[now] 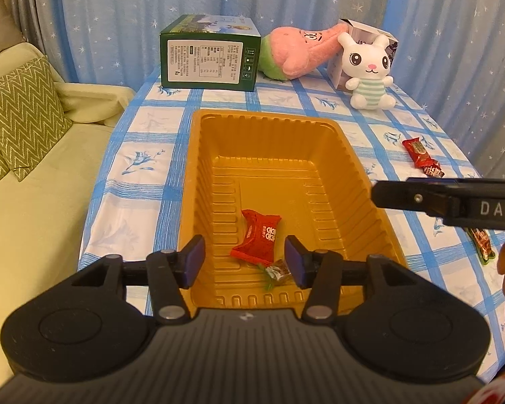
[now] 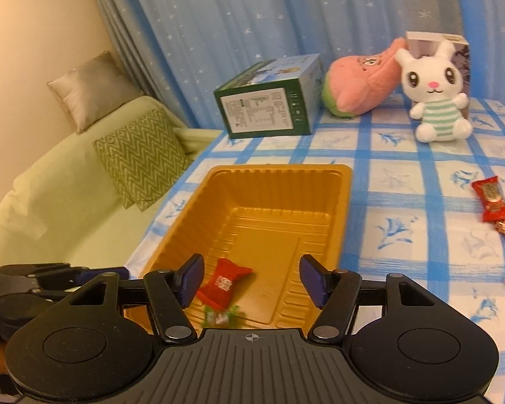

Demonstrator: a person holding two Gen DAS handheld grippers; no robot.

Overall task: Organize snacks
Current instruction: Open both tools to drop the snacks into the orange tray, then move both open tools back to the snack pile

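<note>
A golden plastic tray stands on the blue-checked tablecloth. On its floor lie a red snack packet and a small green-ended candy. My left gripper hovers over the tray's near end, open, with the packet below the gap and clear of the pads. My right gripper is open over the same end, its pads not pressing on anything. From the left wrist view, the right gripper reaches in from the right. Another red snack lies on the cloth right of the tray.
A green carton, a pink plush and a white bunny plush stand at the table's far edge. A green-edged packet lies at right. A sofa with a zigzag cushion is to the left.
</note>
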